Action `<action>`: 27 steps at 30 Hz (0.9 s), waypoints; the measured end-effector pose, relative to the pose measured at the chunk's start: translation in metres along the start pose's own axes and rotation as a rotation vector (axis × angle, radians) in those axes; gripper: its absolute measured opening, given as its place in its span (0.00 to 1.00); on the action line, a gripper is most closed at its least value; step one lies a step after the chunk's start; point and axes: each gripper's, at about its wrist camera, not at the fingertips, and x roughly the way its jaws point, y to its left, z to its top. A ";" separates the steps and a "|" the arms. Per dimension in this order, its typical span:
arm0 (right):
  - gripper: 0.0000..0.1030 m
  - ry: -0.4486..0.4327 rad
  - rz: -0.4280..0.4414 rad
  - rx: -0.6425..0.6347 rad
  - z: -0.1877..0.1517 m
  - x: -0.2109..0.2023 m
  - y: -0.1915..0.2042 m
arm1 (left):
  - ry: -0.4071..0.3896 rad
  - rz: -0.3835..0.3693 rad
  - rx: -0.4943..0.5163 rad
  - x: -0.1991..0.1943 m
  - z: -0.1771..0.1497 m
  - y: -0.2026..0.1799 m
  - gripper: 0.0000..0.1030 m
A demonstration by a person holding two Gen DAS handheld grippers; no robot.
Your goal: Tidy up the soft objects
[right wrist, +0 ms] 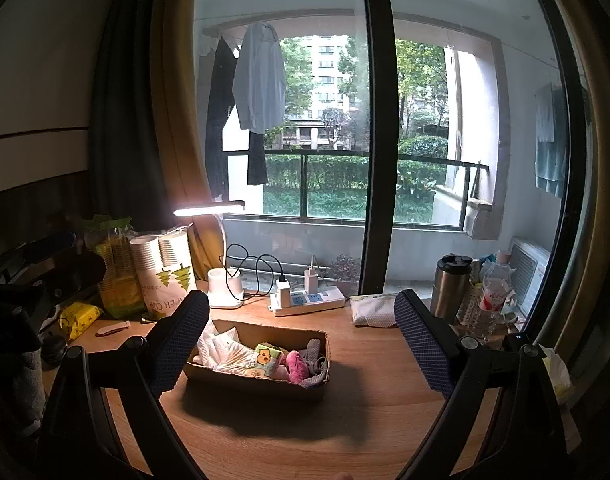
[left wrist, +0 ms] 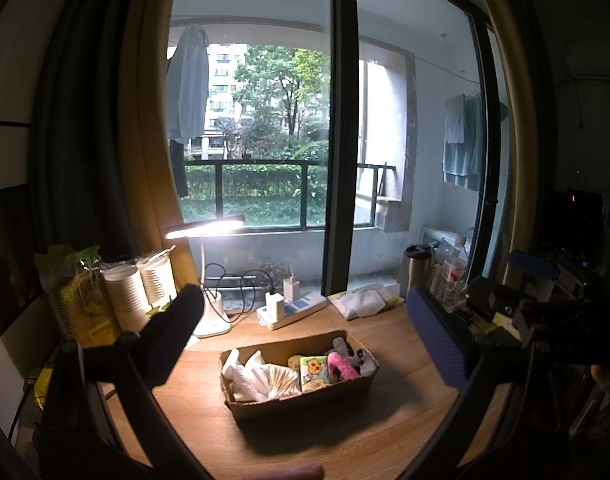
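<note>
Left wrist view: left gripper (left wrist: 305, 344) spread wide, holding nothing, above wooden desk (left wrist: 345, 432). Right gripper (right wrist: 301, 344) likewise released, empty. Cardboard box (left wrist: 305, 398) mid-desk between fingers, packed with white tissue packs (left wrist: 249, 376), cartoon pack (left wrist: 314, 372), pink plush (left wrist: 341, 366), grey cloth (left wrist: 355, 354). Behind: power strip (left wrist: 293, 310), lit lamp (left wrist: 203, 228), 2 paper-cup stacks (left wrist: 139, 284).

wooden desk (right wrist: 369, 412), cardboard box (right wrist: 261, 380), power strip (right wrist: 309, 301)

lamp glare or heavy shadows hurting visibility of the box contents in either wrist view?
Left wrist: the lamp head blooms white, but the cardboard box contents stay legible, its shadow falling toward the camera. Right wrist: same bloom at the lamp; box readable, dark shadow in front. Both: strong fisheye bending and dark corners.
</note>
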 end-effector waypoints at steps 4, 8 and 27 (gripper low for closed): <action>0.93 0.000 0.001 0.000 0.000 0.000 0.000 | 0.001 -0.001 0.001 0.000 0.000 0.000 0.99; 0.93 0.002 0.003 0.000 0.000 0.001 0.000 | 0.001 -0.003 0.003 0.000 0.000 0.000 0.99; 0.93 0.002 0.002 0.003 -0.001 0.002 0.000 | 0.002 -0.006 0.005 -0.001 -0.001 -0.002 0.99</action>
